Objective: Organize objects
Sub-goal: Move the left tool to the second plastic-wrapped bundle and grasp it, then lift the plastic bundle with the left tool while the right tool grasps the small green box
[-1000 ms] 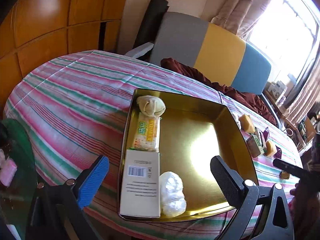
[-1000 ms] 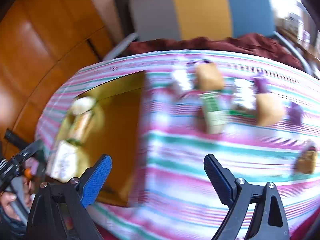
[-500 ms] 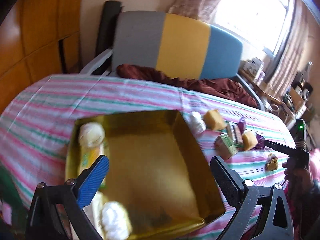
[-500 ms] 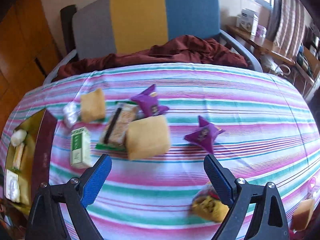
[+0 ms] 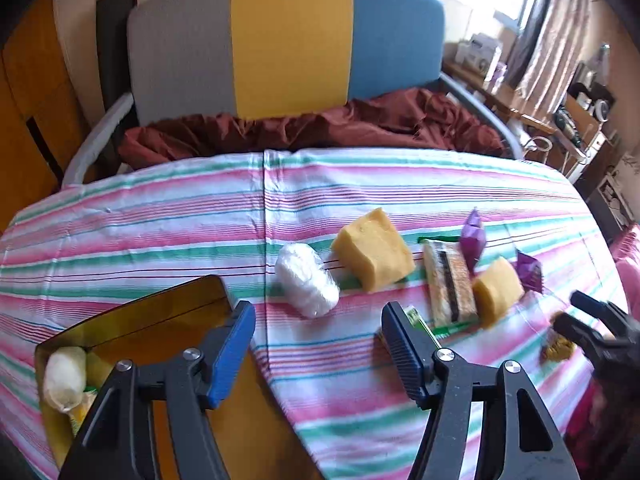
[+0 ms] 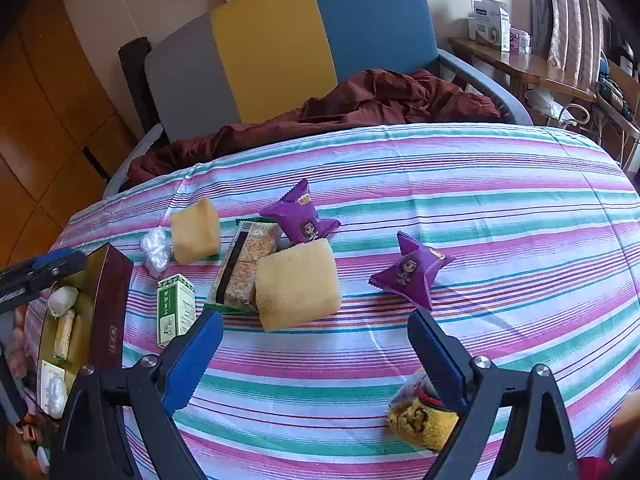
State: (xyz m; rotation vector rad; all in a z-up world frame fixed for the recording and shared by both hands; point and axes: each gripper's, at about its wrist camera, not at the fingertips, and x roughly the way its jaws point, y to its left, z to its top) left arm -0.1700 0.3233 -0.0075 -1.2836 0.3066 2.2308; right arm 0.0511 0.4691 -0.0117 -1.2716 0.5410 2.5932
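Striped tablecloth point(image 5: 168, 216) covered the table in the left wrist view, a tricolour chair point(image 5: 288, 40) behind it. Left gripper point(image 5: 318, 338) had just been closing, nothing between its jaws, above cloth near a white wrapped bundle point(image 5: 306, 280) and gold tray point(image 5: 132, 332).

Right wrist view: right gripper point(image 6: 316, 344) stood wide and empty; 2 yellow sponges point(image 6: 296, 284), 2 purple packets point(image 6: 410, 274) and a green carton point(image 6: 176, 308) lay ahead.
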